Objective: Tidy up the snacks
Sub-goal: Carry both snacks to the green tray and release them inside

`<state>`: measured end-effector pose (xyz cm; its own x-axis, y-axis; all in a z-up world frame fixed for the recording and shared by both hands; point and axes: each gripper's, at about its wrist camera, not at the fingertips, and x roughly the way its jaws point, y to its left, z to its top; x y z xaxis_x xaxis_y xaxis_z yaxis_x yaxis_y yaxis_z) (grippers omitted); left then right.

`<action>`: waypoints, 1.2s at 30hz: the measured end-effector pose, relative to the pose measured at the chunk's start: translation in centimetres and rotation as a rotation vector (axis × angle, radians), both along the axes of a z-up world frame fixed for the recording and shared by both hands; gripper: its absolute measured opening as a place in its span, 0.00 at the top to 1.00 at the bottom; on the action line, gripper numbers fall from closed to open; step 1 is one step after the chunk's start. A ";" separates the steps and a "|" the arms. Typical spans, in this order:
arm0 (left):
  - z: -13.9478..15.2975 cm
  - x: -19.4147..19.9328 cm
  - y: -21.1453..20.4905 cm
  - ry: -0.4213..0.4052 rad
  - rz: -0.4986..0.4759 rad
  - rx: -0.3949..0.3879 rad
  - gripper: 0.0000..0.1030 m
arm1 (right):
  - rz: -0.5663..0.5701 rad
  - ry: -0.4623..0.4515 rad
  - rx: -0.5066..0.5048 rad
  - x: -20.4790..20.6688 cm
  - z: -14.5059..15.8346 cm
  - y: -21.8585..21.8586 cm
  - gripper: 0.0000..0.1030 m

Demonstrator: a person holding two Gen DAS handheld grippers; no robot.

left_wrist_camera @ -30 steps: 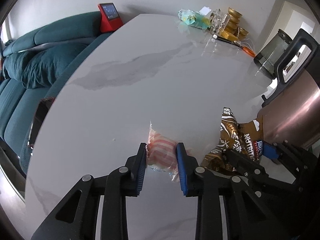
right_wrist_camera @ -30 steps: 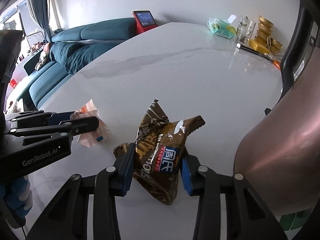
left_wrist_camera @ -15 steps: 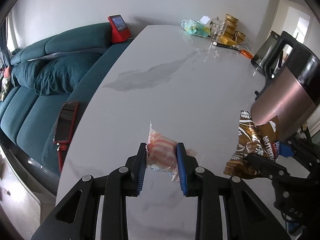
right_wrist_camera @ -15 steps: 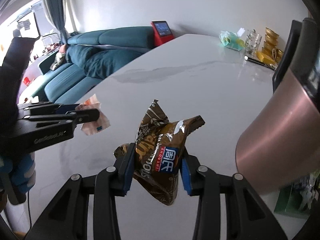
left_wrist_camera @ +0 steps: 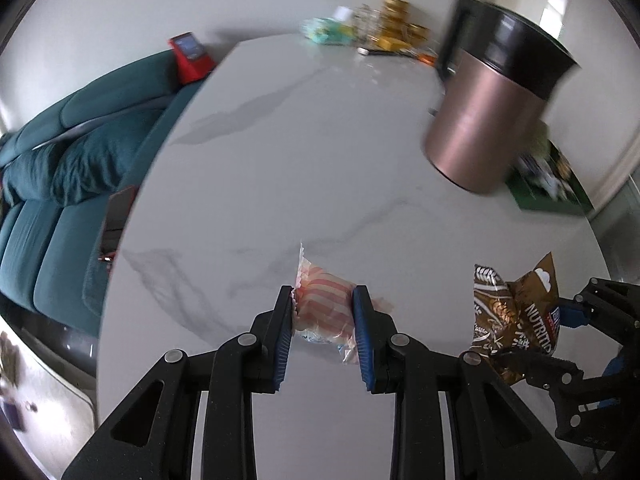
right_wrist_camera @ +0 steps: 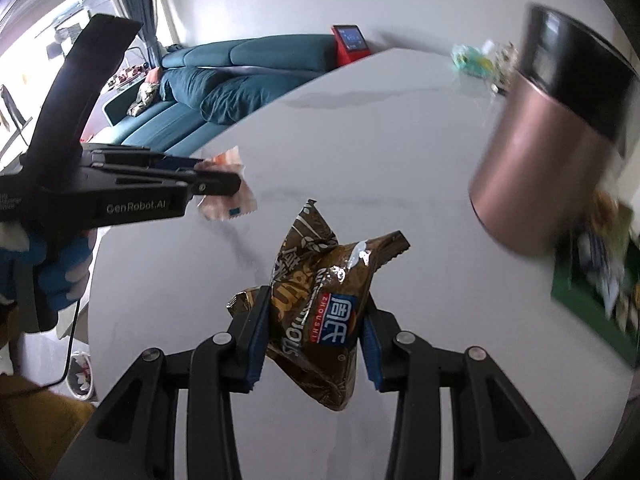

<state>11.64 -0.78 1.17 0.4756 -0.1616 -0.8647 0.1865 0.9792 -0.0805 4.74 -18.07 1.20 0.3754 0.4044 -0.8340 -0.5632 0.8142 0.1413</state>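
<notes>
I am holding two snacks up above the white marble table [left_wrist_camera: 288,152], one in each gripper, and both are feeling like light, crinkly film packets that give under the pads rather than resist. My left gripper [left_wrist_camera: 323,322] is clamping the pink-and-white striped snack packet [left_wrist_camera: 324,308] across its puffed middle; I judge that the right place, since the sealed, serrated end sticking out in front is thin and slippery and would slide out of a pinch. My right gripper [right_wrist_camera: 312,334] is squeezing the brown snack bag [right_wrist_camera: 320,304] low on its body, with the crumpled top and torn-looking corner flopping free above the jaws. That bag is glossy brown foil with wheat drawings, white lettering and a blue-and-red label; whatever is inside could crush, so I am judging a gentle squeeze wiser than a hard one. A copper-coloured kettle [left_wrist_camera: 492,120] with a black top is standing on the table ahead to the right, well apart from both packets.
</notes>
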 end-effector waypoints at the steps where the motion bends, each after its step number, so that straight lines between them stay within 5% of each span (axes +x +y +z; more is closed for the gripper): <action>1: -0.1 -0.3 -0.8 0.008 -0.018 -0.003 0.76 | -0.013 0.009 -0.003 -0.6 -0.2 -0.9 0.71; 11: -1.1 -3.7 -13.4 0.066 -0.228 -0.028 0.76 | -0.218 0.079 -0.043 -5.8 -2.1 -13.4 0.71; 20: 2.1 -3.8 -25.2 0.005 -0.357 -0.071 0.76 | -0.405 -0.008 -0.093 -5.6 0.6 -25.9 0.71; 29: 6.9 0.9 -34.0 -0.116 -0.395 -0.067 0.76 | -0.519 -0.189 -0.091 0.2 5.5 -33.9 0.71; 36: 7.0 7.0 -38.1 -0.152 -0.350 -0.032 0.76 | -0.529 -0.254 -0.100 8.3 6.0 -36.4 0.71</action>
<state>18.59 -38.83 8.15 0.5090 -0.3631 -0.7804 0.5217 0.8513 -0.0558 13.01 -54.50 7.17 0.6969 0.0323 -0.7164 -0.0839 0.9958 -0.0368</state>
